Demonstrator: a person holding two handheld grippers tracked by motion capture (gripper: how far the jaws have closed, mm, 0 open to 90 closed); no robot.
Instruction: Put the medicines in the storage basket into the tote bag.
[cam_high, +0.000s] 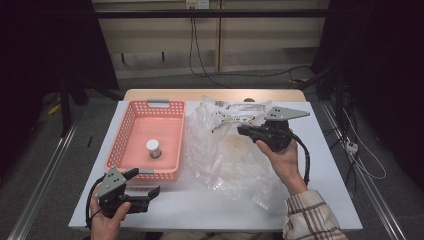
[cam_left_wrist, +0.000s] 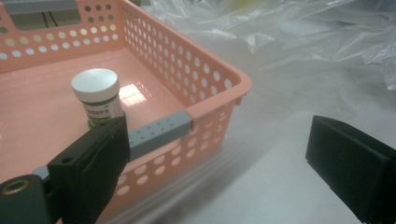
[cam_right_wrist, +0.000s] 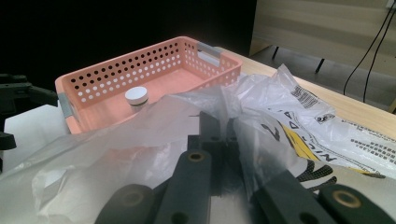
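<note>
We judge the clear plastic bag (cam_high: 227, 150), spread on the worktop (cam_high: 200, 205) beside the pink basket (cam_high: 131, 130), best lifted slowly with the right gripper (cam_right_wrist: 223, 128) fingers clenched on its film, the left gripper (cam_high: 145, 184) fingers waiting released.

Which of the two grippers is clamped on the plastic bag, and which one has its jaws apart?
The right gripper is shut on the clear plastic bag, pinching its film. The left gripper, near the pink basket, stands open with nothing between its jaws.
</note>
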